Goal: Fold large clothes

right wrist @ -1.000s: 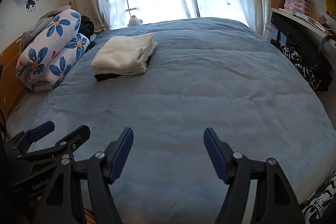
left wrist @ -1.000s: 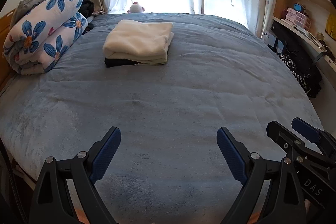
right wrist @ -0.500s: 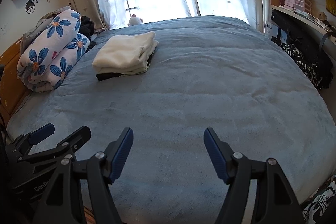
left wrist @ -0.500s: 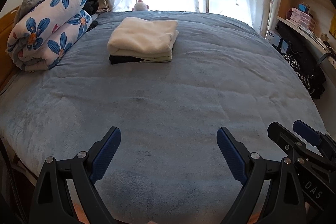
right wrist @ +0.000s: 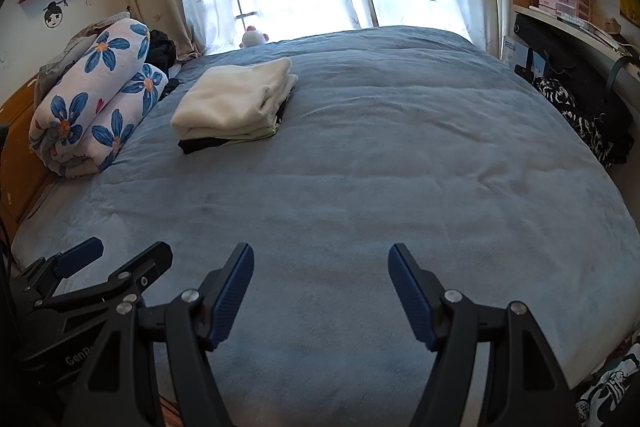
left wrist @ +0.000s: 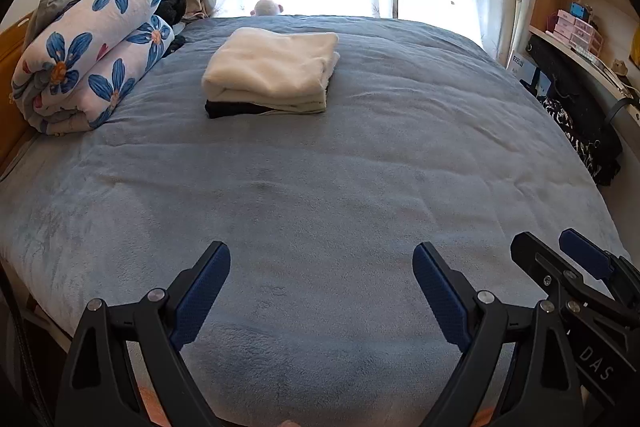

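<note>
A folded cream garment (left wrist: 274,67) lies on top of a folded black garment (left wrist: 228,109) in a neat stack on the far left part of the blue bed (left wrist: 320,187). The stack also shows in the right wrist view (right wrist: 234,99). My left gripper (left wrist: 320,267) is open and empty over the bed's near edge. My right gripper (right wrist: 320,267) is open and empty beside it, and it shows at the right of the left wrist view (left wrist: 568,267). The left gripper shows at the lower left of the right wrist view (right wrist: 108,267).
A rolled floral quilt (left wrist: 88,55) lies at the bed's left side by the wooden headboard. A small plush toy (left wrist: 266,6) sits at the far edge under the curtained window. Shelves, a desk and dark bags (left wrist: 576,107) line the right side. Patterned cloth (right wrist: 608,383) lies at the bed's near right corner.
Both grippers stay open and empty. The left wrist view has shifted slightly, so the folded stack sits a little more toward the centre and closer.
</note>
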Demonstrator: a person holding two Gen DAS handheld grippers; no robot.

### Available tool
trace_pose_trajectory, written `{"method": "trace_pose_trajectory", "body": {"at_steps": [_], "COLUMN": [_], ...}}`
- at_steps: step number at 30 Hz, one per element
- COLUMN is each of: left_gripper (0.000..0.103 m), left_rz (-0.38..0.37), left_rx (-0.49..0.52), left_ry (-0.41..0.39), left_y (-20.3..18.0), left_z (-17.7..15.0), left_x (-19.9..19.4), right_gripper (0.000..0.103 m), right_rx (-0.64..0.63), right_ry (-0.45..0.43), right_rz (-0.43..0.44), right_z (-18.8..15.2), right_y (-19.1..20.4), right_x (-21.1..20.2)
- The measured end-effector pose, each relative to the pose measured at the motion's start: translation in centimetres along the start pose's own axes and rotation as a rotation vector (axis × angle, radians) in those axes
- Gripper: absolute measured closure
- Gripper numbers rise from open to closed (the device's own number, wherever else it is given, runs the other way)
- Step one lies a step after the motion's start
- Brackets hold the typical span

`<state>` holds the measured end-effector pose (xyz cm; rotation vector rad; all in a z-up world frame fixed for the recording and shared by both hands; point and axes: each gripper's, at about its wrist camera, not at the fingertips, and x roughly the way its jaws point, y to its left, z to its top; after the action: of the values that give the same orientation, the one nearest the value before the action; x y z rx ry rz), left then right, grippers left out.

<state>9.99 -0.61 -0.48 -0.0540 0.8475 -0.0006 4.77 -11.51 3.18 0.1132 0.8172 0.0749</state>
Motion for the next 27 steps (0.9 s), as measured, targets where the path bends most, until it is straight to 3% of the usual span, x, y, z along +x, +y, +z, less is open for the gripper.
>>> {"method": "trace_pose_trajectory", "body": {"at_steps": [27], "left_gripper": [0.011], "left_rz": [0.005], "left_rx": [0.007], "left_ry": [0.007], "left_y": [-0.7], "left_z": [-0.09], "left_x": [0.25], "right_gripper": [0.033], "right_rx": [0.015], "right_ry": [0.0], "right_rz": [0.006], "right_z": [0.24], "right_y": [-0.64], "right_x": [0.4]}}
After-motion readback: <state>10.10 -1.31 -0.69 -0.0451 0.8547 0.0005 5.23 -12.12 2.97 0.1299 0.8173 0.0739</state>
